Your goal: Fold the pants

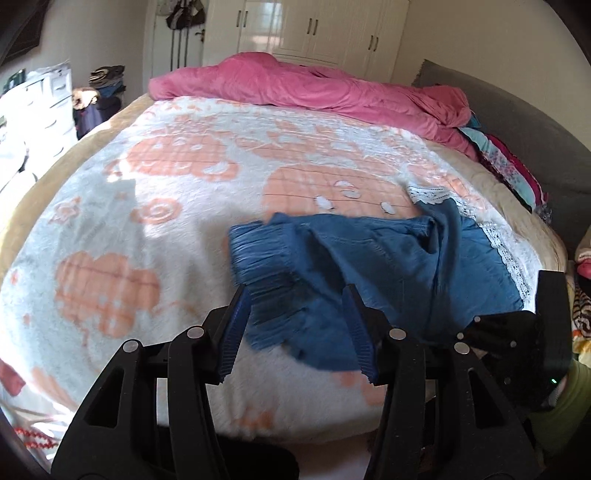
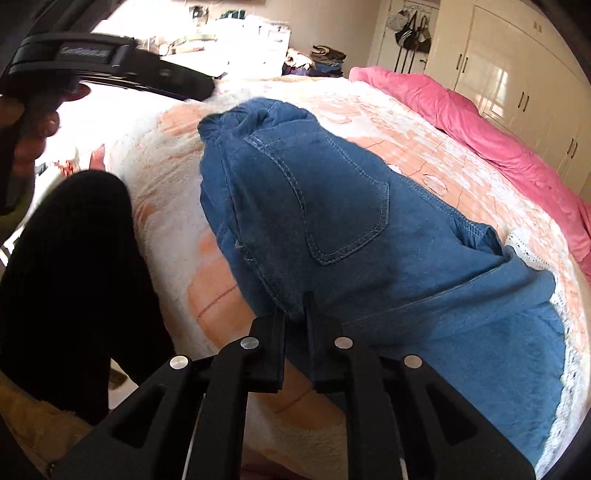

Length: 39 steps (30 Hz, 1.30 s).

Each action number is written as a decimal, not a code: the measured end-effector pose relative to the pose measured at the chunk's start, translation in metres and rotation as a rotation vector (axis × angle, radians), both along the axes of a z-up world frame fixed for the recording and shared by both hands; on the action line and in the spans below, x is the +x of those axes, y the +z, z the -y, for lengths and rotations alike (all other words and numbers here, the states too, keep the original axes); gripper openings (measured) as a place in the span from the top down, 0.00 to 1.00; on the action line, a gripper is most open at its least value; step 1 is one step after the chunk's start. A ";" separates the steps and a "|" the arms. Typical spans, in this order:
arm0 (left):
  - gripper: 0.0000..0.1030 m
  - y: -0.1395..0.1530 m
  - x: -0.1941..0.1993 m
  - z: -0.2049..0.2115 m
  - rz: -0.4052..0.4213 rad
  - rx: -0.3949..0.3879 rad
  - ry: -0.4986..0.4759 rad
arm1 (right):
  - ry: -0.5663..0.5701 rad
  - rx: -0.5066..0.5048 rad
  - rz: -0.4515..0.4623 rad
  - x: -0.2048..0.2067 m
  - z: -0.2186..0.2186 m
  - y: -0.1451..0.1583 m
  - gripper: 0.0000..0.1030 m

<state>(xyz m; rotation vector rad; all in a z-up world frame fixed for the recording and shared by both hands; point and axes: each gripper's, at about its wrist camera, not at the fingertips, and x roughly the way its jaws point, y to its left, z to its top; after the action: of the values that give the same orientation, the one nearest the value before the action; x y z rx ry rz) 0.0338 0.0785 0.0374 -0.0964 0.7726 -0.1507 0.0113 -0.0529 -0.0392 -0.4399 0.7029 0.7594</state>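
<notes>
Blue denim pants (image 1: pixel 373 258) with white lace trim lie bunched on the bed's white and peach blanket (image 1: pixel 177 192). My left gripper (image 1: pixel 295 295) is open, its blue-padded fingers on either side of the ribbed waistband end, just above it. In the right wrist view the pants (image 2: pixel 351 229) show a back pocket. My right gripper (image 2: pixel 295 306) is shut on a fold of the pants' edge near the bed's front. The left gripper's body (image 2: pixel 107 66) and the holding hand show at upper left there.
A pink duvet (image 1: pixel 314 88) lies heaped along the bed's far side. Folded clothes (image 1: pixel 517 173) are stacked by the grey headboard at right. White wardrobes (image 1: pixel 317 29) stand behind. A person's dark leg (image 2: pixel 70 280) is by the bed's front edge.
</notes>
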 end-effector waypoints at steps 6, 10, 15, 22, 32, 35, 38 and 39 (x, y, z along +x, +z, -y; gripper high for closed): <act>0.58 -0.040 0.026 0.016 -0.088 0.135 0.035 | -0.005 0.053 -0.048 -0.005 0.017 0.011 0.82; 0.58 -0.048 0.019 0.012 -0.087 0.152 0.042 | -0.028 0.176 -0.068 -0.007 0.035 0.032 0.81; 0.57 -0.049 0.020 0.011 -0.085 0.150 0.043 | -0.083 0.225 -0.081 0.020 0.029 0.051 0.70; 0.57 -0.050 0.017 0.009 -0.066 0.132 0.049 | -0.159 0.086 -0.205 0.038 0.004 0.006 0.68; 0.55 -0.026 0.001 0.007 -0.044 0.058 0.071 | -0.235 0.199 -0.184 0.029 0.049 0.034 0.61; 0.51 -0.010 -0.006 0.016 -0.009 0.065 0.052 | -0.300 0.225 -0.162 0.030 0.075 0.042 0.54; 0.49 0.002 -0.007 0.029 0.018 0.069 0.022 | -0.368 0.253 -0.141 0.033 0.102 0.049 0.52; 0.49 0.005 -0.007 0.035 0.024 0.068 0.007 | -0.382 0.258 -0.137 0.034 0.108 0.051 0.52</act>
<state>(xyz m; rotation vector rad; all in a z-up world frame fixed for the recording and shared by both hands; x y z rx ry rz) 0.0269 0.0433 0.0419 -0.0330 0.7522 -0.1192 0.0453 -0.1612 0.0114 -0.0144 0.7763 0.5103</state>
